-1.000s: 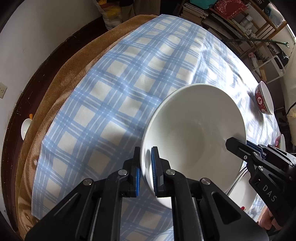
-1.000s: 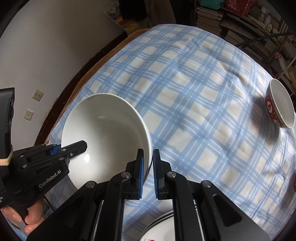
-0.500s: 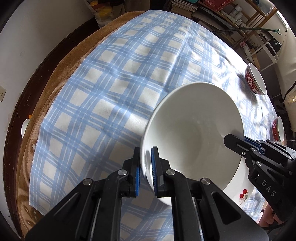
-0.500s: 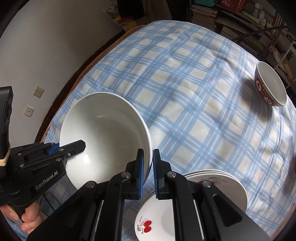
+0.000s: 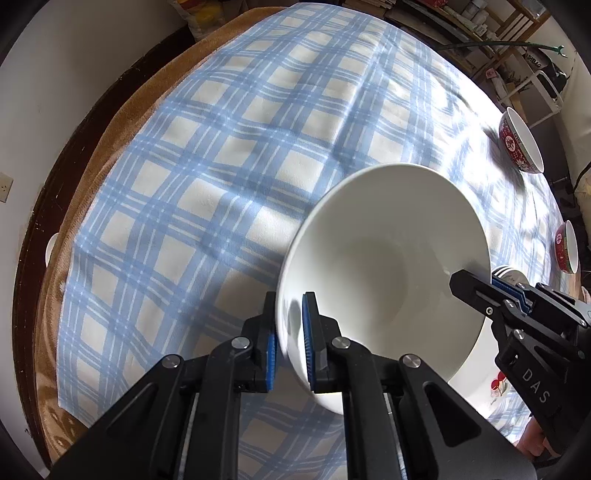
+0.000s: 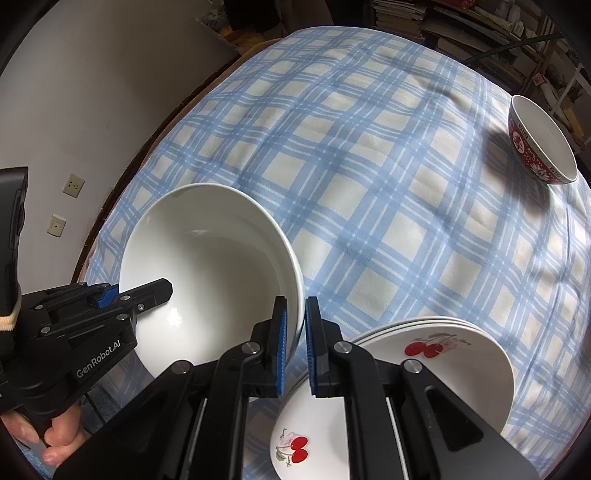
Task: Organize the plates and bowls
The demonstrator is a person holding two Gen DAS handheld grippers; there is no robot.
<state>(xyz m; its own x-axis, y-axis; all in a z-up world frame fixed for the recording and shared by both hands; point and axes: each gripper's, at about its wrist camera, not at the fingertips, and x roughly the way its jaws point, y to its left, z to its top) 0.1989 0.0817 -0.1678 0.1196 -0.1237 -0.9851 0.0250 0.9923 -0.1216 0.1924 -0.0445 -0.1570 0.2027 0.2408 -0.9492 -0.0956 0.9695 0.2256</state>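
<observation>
A large white bowl (image 5: 384,273) hangs tilted above the checked tablecloth, held between both grippers. My left gripper (image 5: 290,332) is shut on its near rim. My right gripper (image 6: 295,325) is shut on the opposite rim of the bowl (image 6: 210,266). In the left wrist view the right gripper (image 5: 476,286) comes in from the right; in the right wrist view the left gripper (image 6: 147,291) comes in from the left. A stack of white plates with cherry prints (image 6: 443,354) lies just right of the bowl, partly under my right gripper.
A red patterned bowl (image 6: 541,147) stands at the far right of the blue-and-white cloth (image 5: 221,184). A second red bowl (image 5: 565,247) sits near the right edge. A brown blanket (image 5: 110,129) borders the cloth; shelves (image 5: 480,22) stand behind.
Both grippers have carried the white bowl across the table toward the plate stack, which now shows much more fully in the right wrist view. Both grips are unchanged.
</observation>
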